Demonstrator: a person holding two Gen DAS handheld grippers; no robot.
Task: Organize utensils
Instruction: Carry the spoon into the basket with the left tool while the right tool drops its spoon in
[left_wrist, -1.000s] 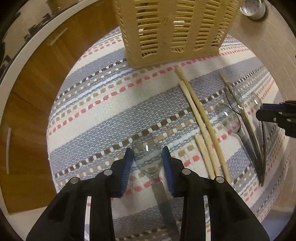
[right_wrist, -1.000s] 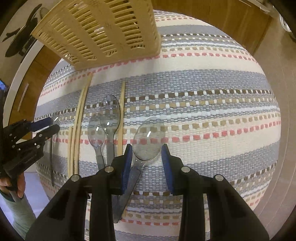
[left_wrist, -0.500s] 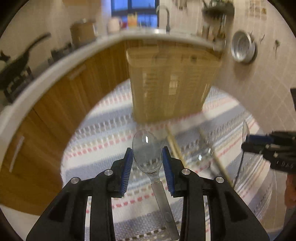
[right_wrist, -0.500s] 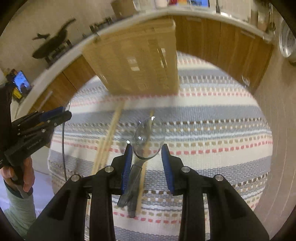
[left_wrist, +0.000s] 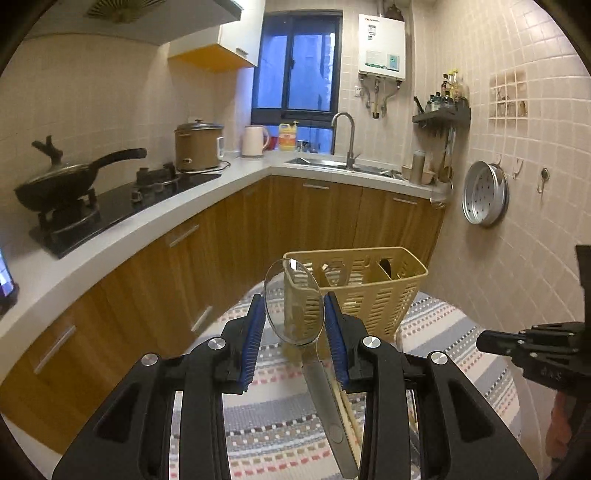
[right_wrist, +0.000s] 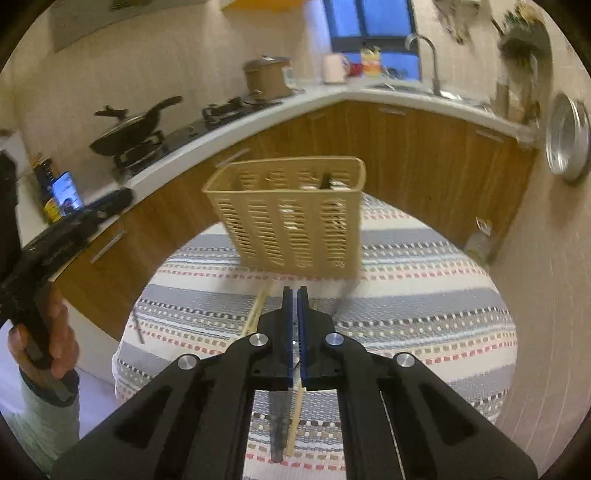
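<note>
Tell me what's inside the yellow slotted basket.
The yellow slotted basket has dividers splitting it into compartments. One dark item pokes up near its right end; the walls cover everything lower down.

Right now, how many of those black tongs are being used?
2. Left tongs grip a clear spoon near the basket; right tongs, closed, face that basket too.

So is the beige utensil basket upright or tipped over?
Upright: the basket stands on the striped cloth, its open top facing up and its dividers visible.

The left gripper (left_wrist: 294, 325) grips with jaws partly apart; the right gripper (right_wrist: 294, 314) has its jaws closed together.
</note>
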